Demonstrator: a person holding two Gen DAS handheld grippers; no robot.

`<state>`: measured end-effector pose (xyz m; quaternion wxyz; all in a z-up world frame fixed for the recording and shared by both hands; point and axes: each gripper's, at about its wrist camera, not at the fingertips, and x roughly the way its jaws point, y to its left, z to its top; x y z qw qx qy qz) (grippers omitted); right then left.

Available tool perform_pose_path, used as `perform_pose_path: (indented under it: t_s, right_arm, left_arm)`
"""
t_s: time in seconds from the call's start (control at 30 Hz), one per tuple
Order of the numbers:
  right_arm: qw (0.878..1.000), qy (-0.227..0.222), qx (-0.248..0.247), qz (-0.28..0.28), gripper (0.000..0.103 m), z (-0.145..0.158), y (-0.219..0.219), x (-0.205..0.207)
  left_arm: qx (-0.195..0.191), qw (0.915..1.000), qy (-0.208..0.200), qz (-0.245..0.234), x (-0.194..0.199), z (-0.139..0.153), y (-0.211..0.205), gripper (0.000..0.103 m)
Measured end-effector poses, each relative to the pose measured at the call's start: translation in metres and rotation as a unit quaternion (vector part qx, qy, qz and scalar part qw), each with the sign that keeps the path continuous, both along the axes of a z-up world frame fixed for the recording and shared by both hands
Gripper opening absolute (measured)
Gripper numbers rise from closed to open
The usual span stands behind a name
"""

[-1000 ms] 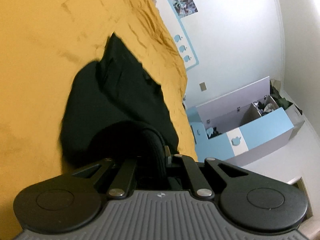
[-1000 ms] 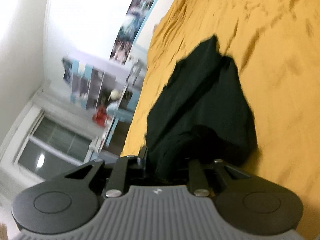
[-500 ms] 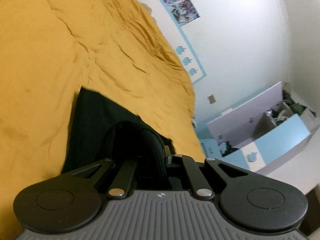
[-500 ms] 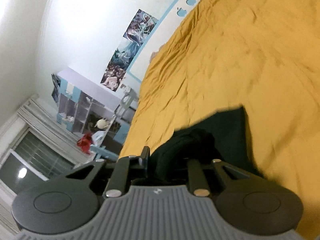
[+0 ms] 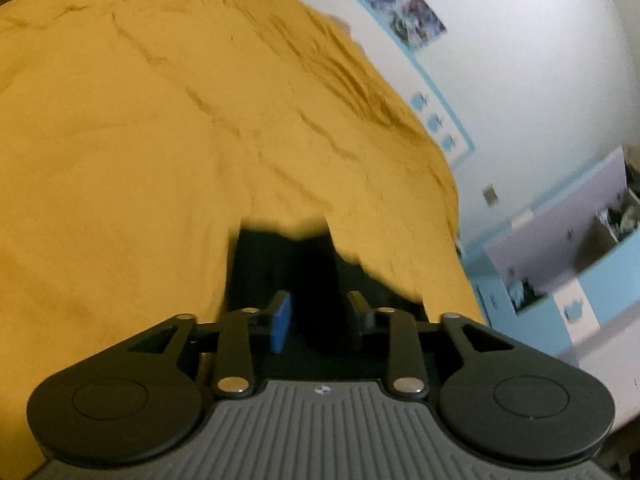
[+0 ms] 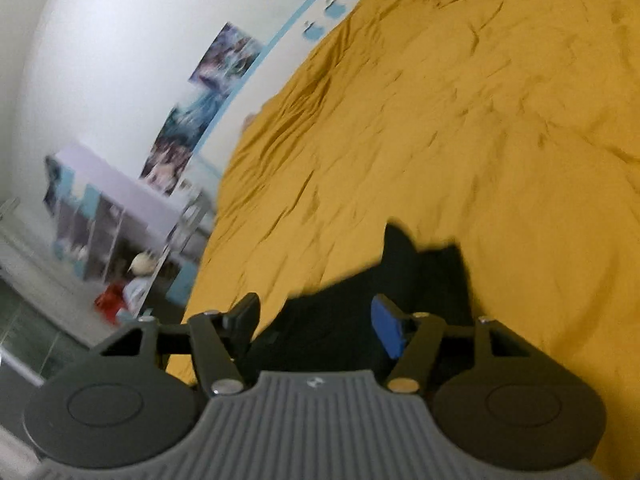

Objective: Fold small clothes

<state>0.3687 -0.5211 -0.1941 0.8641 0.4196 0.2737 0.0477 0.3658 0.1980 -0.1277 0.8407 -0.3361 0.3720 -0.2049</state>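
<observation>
Both tongs, left (image 5: 318, 314) and right (image 6: 320, 322), gape empty over the soft, limp black cloth garment (image 5: 280, 264) at 6 o'clock on the mustard-yellow bedspread (image 5: 140, 140), probably best pinched at corners.

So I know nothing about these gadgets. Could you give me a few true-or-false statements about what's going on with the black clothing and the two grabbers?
1. The black garment lies on a yellow bedspread. True.
2. The left gripper is clamped shut on the cloth. False: its jaws stand apart, blue pad showing.
3. The right gripper is open. True.
4. The bedspread is blue. False: it is mustard yellow.
5. Posters hang on the wall. True.
</observation>
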Motion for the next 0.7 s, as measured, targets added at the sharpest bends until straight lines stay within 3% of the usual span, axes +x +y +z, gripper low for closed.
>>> perform_pose_path:
  t_s: [0.07,0.17,0.3,0.37,0.53,0.7]
  right_arm:
    - [1.0,0.015,0.014,0.018,0.062,0.005,0.008,-0.034]
    - [0.997,0.054,0.032,0.035,0.067,0.004,0.023,-0.092]
    - [0.987,0.127,0.097,0.019,0.067,-0.005,0.03,-0.152]
    - [0.982,0.145,0.118,0.011,0.068,-0.01,0.033,-0.176]
    - [0.983,0.174,0.064,-0.015,0.068,-0.035,0.037,-0.189]
    - [0.98,0.155,0.118,-0.046,0.067,-0.069,0.026,-0.177]
  left_arm:
    - [0.004,0.9997,0.022,-0.007,-0.044,-0.005,-0.002,0.049]
    - [0.002,0.9972,0.074,-0.01,-0.097,-0.022,-0.007,0.052]
    - [-0.008,0.9913,0.131,0.007,-0.121,-0.053,-0.005,0.052]
    - [-0.013,0.9895,0.143,0.017,-0.117,-0.067,-0.004,0.052]
    - [-0.019,0.9885,0.137,0.061,-0.093,-0.089,-0.006,0.052]
    - [-0.069,0.9861,0.124,0.087,-0.083,-0.101,-0.006,0.052]
